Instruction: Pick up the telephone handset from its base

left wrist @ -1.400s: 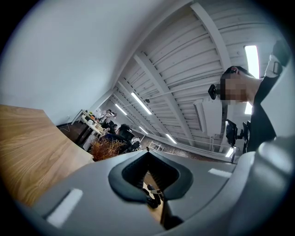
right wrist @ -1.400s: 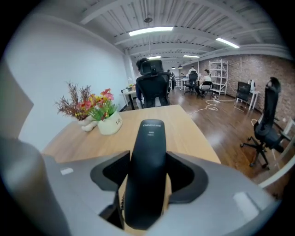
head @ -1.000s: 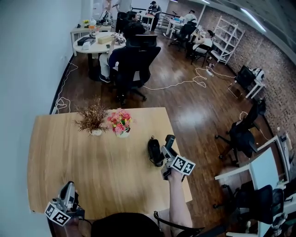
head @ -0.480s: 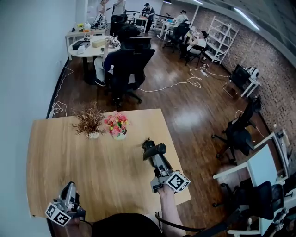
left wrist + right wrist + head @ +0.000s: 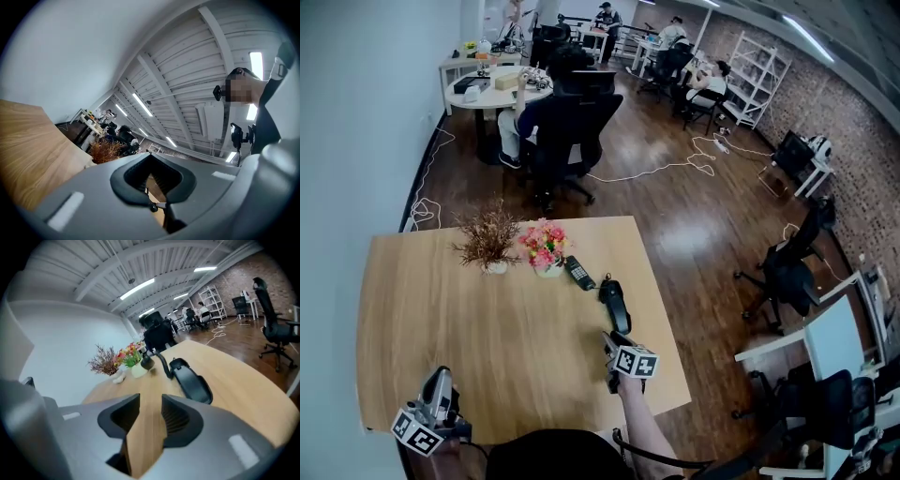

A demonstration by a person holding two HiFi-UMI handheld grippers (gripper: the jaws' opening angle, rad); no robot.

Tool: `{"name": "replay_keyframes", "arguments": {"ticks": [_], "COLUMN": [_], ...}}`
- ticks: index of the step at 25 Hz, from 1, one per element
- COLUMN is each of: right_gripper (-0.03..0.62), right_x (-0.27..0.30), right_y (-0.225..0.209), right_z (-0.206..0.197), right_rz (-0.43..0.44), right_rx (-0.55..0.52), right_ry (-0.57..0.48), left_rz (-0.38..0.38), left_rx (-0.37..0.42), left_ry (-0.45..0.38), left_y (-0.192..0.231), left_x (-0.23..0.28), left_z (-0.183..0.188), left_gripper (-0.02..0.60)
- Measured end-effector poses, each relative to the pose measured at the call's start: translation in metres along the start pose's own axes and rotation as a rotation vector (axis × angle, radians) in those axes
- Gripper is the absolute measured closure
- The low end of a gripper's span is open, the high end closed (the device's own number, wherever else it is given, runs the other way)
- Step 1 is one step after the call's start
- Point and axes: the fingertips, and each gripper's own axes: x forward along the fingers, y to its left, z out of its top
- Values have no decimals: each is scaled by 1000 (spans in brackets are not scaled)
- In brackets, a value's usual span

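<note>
The black telephone base (image 5: 616, 303) sits on the wooden table (image 5: 441, 309) near its right edge. The black handset (image 5: 578, 273) lies flat on the table, off the base, just beyond it toward the flower vase. My right gripper (image 5: 612, 339) hovers a short way on my side of the base, pointing at it. Its jaws are closing with only bare wood between them. In the right gripper view the base (image 5: 191, 381) and the handset (image 5: 164, 365) lie ahead of the right gripper (image 5: 150, 401). My left gripper (image 5: 441, 380) rests shut and empty at the table's near left corner.
A vase of pink flowers (image 5: 544, 247) and a dried plant (image 5: 490, 240) stand at the far middle of the table. The table's right edge (image 5: 661, 309) drops to dark wood floor. Office chairs (image 5: 572, 122) and seated people are beyond the table.
The right gripper reached onto the phone, then drew back toward me and lower. The handset now lies on the table beyond the base. The left gripper stayed still.
</note>
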Motion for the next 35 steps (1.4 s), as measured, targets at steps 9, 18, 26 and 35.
{"name": "replay_keyframes", "arguments": {"ticks": [9, 18, 26, 35], "right_gripper": [414, 413, 524, 591], "right_x": [66, 104, 64, 37], "right_y": [-6, 7, 14, -4], "right_z": [87, 118, 96, 92], "right_rz": [-18, 77, 145, 118], "right_rx": [-267, -122, -90, -58], "right_ry": [9, -45, -53, -73], "left_rz": [91, 191, 100, 48], "left_rx": [12, -20, -47, -49], "left_ry": [29, 11, 38, 73], "left_y": [4, 11, 6, 1], "left_x": [-20, -41, 5, 28], "left_z": [-4, -3, -21, -29], "left_gripper": [578, 578, 578, 578]}}
